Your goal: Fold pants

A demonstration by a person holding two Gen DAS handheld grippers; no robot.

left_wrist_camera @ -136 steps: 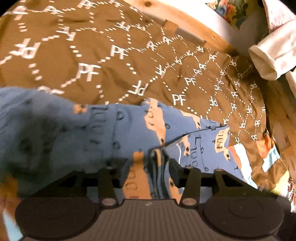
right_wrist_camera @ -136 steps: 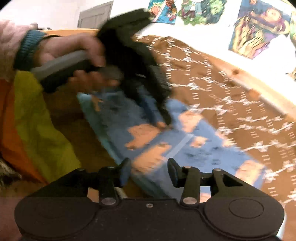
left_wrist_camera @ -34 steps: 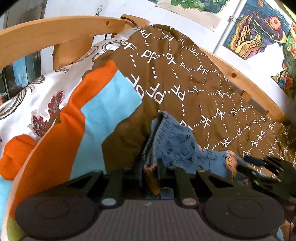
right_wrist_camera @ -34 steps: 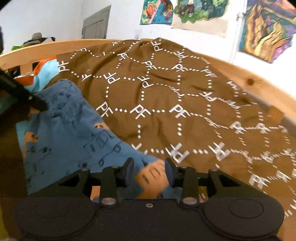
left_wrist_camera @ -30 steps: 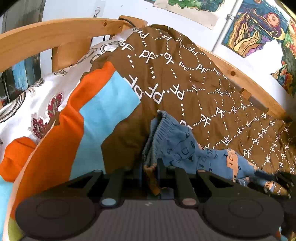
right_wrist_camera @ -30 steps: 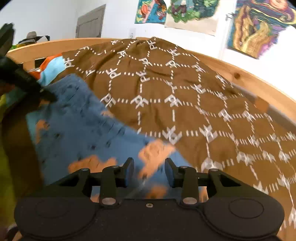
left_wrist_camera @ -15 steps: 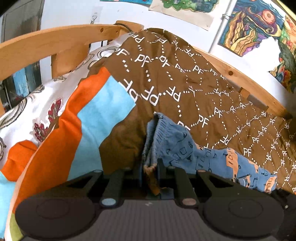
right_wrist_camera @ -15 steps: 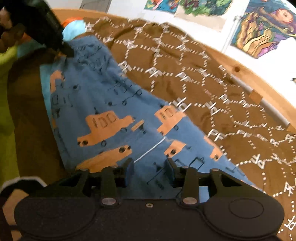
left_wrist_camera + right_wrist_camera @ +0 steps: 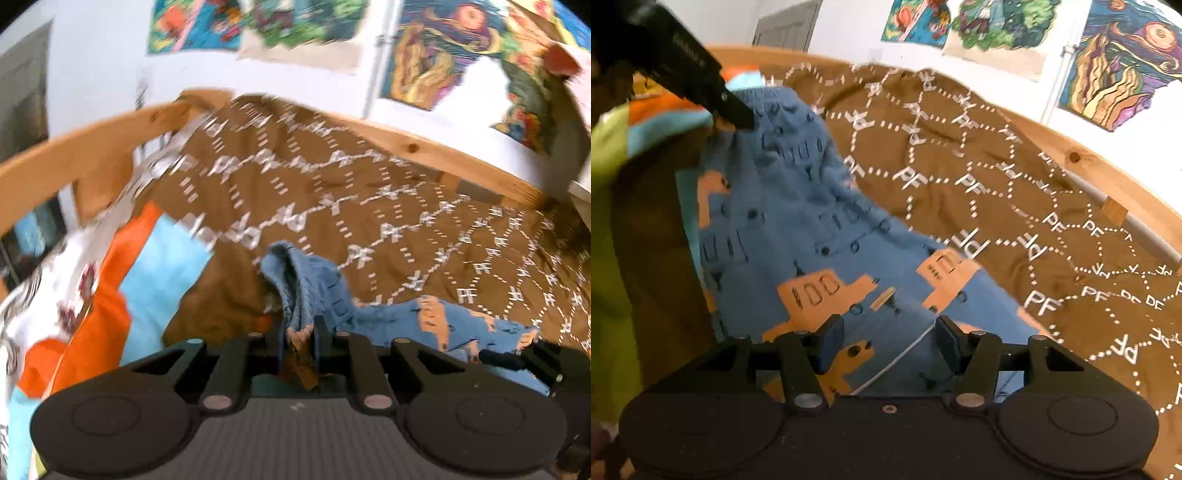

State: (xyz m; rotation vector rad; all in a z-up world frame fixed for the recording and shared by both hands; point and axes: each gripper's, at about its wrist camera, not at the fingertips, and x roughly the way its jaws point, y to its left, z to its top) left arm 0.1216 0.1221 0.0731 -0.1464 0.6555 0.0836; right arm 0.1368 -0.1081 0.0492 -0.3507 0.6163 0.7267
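The blue pants (image 9: 820, 229) with orange truck prints lie stretched across the brown bedspread (image 9: 960, 155). My left gripper (image 9: 298, 332) is shut on the waistband of the pants (image 9: 306, 280), which bunches up between its fingers. That gripper also shows in the right wrist view (image 9: 735, 112) at the top left, pinching the waistband corner. My right gripper (image 9: 889, 341) is open, low over the leg part of the pants, holding nothing. It shows as a dark shape in the left wrist view (image 9: 517, 360) at the lower right.
A wooden bed rail (image 9: 1089, 166) runs along the far side under the wall posters (image 9: 1115, 62). An orange, light-blue and white blanket (image 9: 110, 280) lies to the left of the pants. A wooden headboard (image 9: 74, 162) stands at the far left.
My left gripper has kept hold of the waistband and tilted upward, showing more wall. My right gripper has stayed open and drawn back along the pants, which now lie stretched out.
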